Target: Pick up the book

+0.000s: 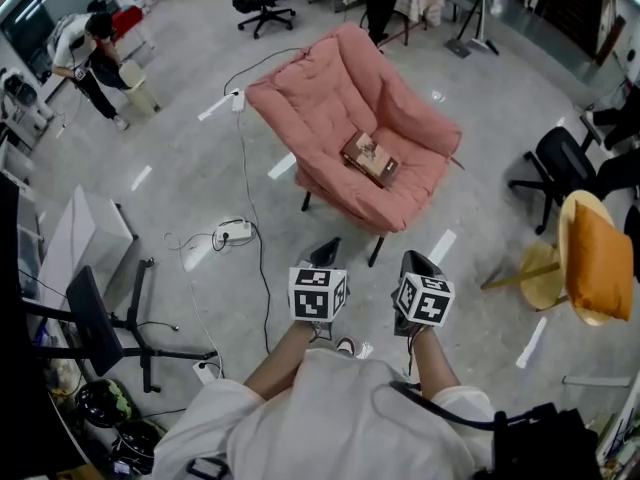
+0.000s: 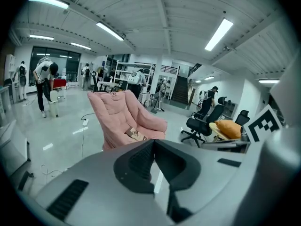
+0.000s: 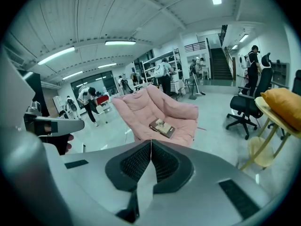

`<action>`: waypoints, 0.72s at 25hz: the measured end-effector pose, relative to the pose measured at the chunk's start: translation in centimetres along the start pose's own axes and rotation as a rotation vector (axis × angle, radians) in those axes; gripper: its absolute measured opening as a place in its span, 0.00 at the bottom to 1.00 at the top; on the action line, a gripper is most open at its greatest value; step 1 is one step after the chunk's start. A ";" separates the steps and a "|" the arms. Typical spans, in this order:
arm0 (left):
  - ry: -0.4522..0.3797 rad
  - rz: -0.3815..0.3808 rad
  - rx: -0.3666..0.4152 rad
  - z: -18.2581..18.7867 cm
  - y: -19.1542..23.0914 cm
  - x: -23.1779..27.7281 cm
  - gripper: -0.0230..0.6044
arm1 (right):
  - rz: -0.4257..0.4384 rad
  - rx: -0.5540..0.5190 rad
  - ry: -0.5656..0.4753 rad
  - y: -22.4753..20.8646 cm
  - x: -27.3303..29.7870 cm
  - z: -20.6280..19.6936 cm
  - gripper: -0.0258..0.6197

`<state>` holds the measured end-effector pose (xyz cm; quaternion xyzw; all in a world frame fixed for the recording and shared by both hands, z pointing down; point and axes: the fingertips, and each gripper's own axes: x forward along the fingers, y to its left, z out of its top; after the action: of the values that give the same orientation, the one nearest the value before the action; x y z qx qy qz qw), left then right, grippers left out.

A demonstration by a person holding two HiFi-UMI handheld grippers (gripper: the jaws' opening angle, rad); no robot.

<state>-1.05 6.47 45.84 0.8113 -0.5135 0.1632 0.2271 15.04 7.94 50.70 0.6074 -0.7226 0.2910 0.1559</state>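
Head view: the book (image 1: 370,157) lies flat in the hollow of the pink armchair (image 1: 330,88), whose seat cradles it. The left claw (image 1: 326,252) and the right claw (image 1: 414,264) hang side by side, well short of it and aimed at the chair.

Left gripper view: the jaws are clenched and empty, probably because no grasp is due yet.

Right gripper view: these jaws are also clenched on nothing, with the book centred ahead.

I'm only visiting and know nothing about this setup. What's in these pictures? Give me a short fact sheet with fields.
Place: large indoor hall
Book: lying on the seat of the pink armchair, untouched
Left gripper: jaws shut, empty, short of the armchair
Right gripper: jaws shut, empty, beside the left one
Nearby: orange cushion on a wooden chair; black office chair
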 end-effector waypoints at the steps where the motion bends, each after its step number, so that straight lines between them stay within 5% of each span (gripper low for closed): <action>1: 0.005 0.001 -0.002 0.0 0.1 0.4 0.05 | -0.001 0.001 0.003 -0.2 0.3 0.0 0.09; 18: 0.043 -0.060 0.004 3.9 2.7 11.3 0.05 | -0.036 -0.012 0.049 -3.0 8.2 3.9 0.09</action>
<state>1.36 -5.17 48.70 0.8230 -0.4837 0.1748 0.2412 16.67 -1.14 53.05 0.6118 -0.7093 0.2988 0.1824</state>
